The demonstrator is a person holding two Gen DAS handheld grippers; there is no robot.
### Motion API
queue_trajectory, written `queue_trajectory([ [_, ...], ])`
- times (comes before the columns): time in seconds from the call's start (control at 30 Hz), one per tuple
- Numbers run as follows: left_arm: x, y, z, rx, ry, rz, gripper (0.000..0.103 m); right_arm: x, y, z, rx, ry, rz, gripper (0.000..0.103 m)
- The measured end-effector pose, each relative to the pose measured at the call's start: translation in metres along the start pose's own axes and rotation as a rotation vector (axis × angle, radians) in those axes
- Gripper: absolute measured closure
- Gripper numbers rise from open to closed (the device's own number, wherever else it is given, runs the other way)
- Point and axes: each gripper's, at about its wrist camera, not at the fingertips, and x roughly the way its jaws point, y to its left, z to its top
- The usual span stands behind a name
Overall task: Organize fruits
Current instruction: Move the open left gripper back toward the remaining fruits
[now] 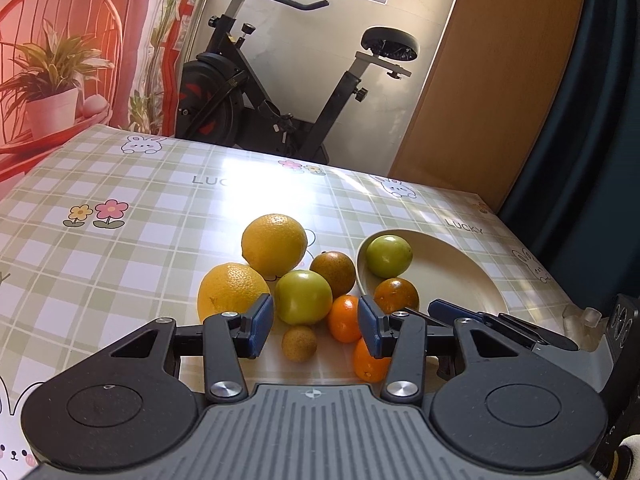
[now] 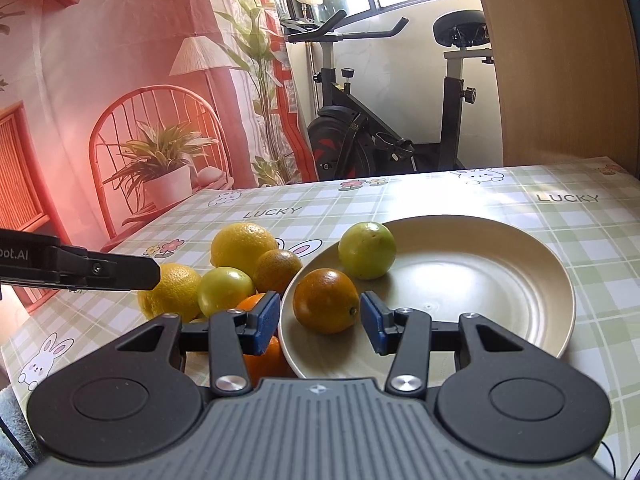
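A cream plate (image 1: 452, 276) (image 2: 480, 280) holds a green fruit (image 1: 389, 256) (image 2: 367, 250) and a dark orange (image 1: 396, 295) (image 2: 326, 300). Left of it on the table lie two yellow oranges (image 1: 274, 244) (image 1: 230, 292), a green fruit (image 1: 303, 297), a dark orange (image 1: 333, 273), two small bright oranges (image 1: 345, 318) (image 1: 369, 362) and a small brown fruit (image 1: 299, 343). My left gripper (image 1: 316, 326) is open and empty over this pile. My right gripper (image 2: 320, 320) is open, its jaws either side of the dark orange on the plate, not closed on it.
The table has a green checked cloth (image 1: 120, 248). An exercise bike (image 1: 280, 92) stands behind the far edge, a wooden panel (image 1: 480, 80) at the right. The left gripper's finger (image 2: 104, 270) shows in the right wrist view, at the left.
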Motion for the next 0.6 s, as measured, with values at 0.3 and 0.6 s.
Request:
queue_trajectory([
  [0.3,-0.007,-0.002,-0.002,0.014,-0.029,0.043,0.041,-0.003,0.007,-0.004,-0.035,0.015,0.010,0.055],
  [0.6,-0.027,0.017,0.009,0.035,-0.118,0.175,0.041,-0.006,0.004,-0.004,-0.001,0.049,0.018,0.055],
])
